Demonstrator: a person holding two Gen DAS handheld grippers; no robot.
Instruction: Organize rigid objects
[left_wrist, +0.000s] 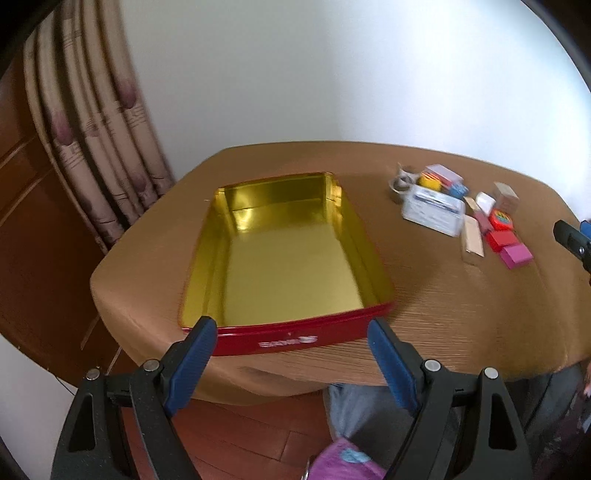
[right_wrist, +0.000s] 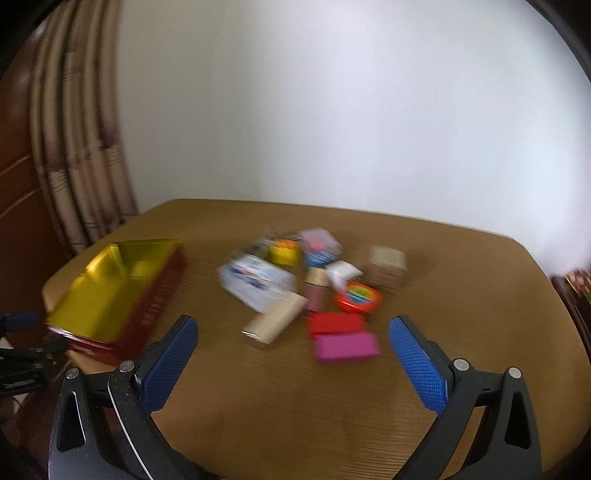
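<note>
A red tin (left_wrist: 303, 334) with a shiny gold inside lies empty on the left of the brown table (left_wrist: 443, 332); the right wrist view shows the tin (right_wrist: 147, 314) at far left. A cluster of small boxes lies to its right: a white-blue box (right_wrist: 258, 282), a beige box (right_wrist: 275, 321), a red block (right_wrist: 336, 322), a magenta block (right_wrist: 347, 347), a round red-rimmed piece (right_wrist: 358, 297) and a tan cube (right_wrist: 388, 267). My left gripper (left_wrist: 291, 354) hangs open just before the tin's near wall. My right gripper (right_wrist: 293, 360) is open, short of the blocks.
A striped curtain (left_wrist: 92, 122) hangs at the left against a white wall (left_wrist: 332, 66). Wooden floor (left_wrist: 258, 428) and a person's trouser leg (left_wrist: 354, 410) show below the table's near edge. The right gripper's tip (left_wrist: 572, 236) shows at the left wrist view's right edge.
</note>
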